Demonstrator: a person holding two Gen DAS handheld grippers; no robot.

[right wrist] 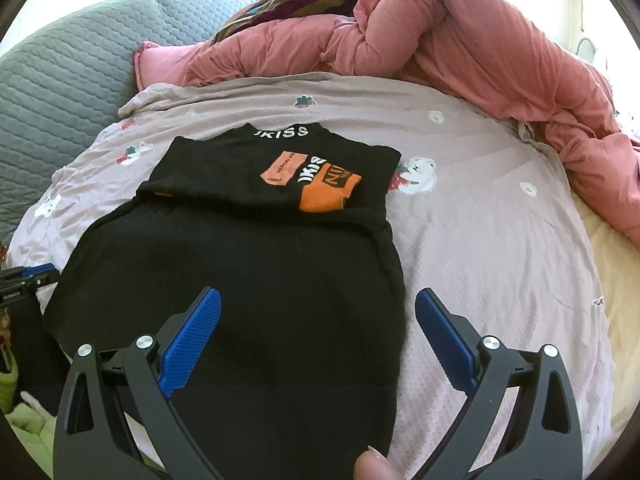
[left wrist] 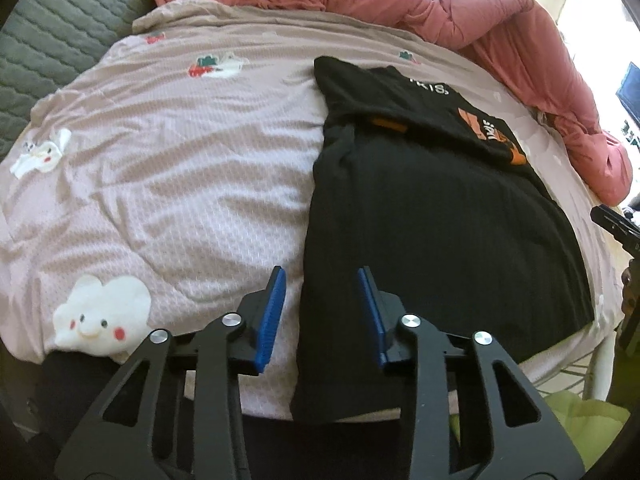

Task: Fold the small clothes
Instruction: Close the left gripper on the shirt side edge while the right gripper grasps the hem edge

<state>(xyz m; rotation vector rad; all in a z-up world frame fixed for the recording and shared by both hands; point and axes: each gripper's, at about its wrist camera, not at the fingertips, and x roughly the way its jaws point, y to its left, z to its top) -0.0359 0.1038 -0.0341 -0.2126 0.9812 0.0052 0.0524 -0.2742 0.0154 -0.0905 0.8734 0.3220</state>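
Black garment (right wrist: 248, 280) lies flat on the lilac bed sheet (left wrist: 180, 168), collar end at 12 o'clock, pink duvet (right wrist: 460, 52) beyond. Left gripper (left wrist: 322, 312): fingers partly apart, straddling the garment's left edge, gripping nothing. Right gripper (right wrist: 318, 344): fingers spread wide over the right hem, empty.

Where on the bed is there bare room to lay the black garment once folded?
Bare sheet left of the black garment, up to the grey quilt; a narrower strip right of it. The pink duvet crowds the far side.
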